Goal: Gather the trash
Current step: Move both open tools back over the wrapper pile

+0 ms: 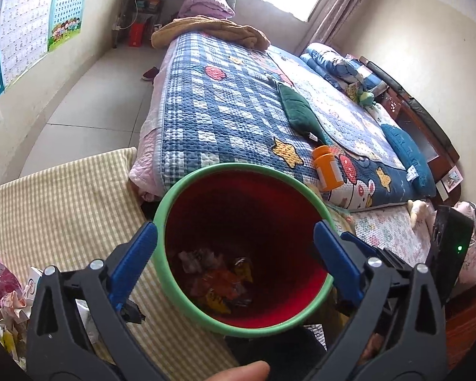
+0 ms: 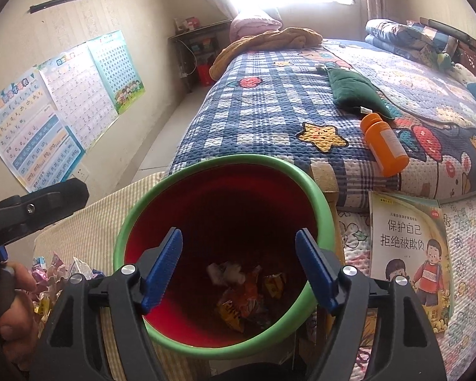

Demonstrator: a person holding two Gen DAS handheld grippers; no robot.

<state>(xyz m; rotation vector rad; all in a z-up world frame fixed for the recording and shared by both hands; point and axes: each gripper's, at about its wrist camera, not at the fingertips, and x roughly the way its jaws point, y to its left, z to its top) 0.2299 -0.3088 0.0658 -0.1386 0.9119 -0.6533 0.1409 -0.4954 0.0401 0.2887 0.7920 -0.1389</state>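
A red bin with a green rim [image 1: 187, 304] [image 2: 133, 231] stands beside the bed and holds crumpled wrappers [image 1: 219, 281] [image 2: 244, 292] at its bottom. My left gripper [image 1: 234, 241] is open, its blue fingertips [image 1: 142, 247] straddling the bin's rim. My right gripper [image 2: 239, 250] is open and empty over the bin's mouth. More loose wrappers [image 1: 6, 304] [image 2: 54, 276] lie on the checked cushion at the left. An orange bottle [image 1: 327, 168] [image 2: 385, 146] lies on the bed quilt.
The bed [image 1: 225, 108] [image 2: 269, 108] fills the middle and right. A green pillow [image 2: 352, 92] lies on it. A children's book [image 2: 409, 254] rests at the right of the bin. The yellow checked cushion [image 1: 63, 209] lies left. A desk [image 1: 152, 3] stands far back.
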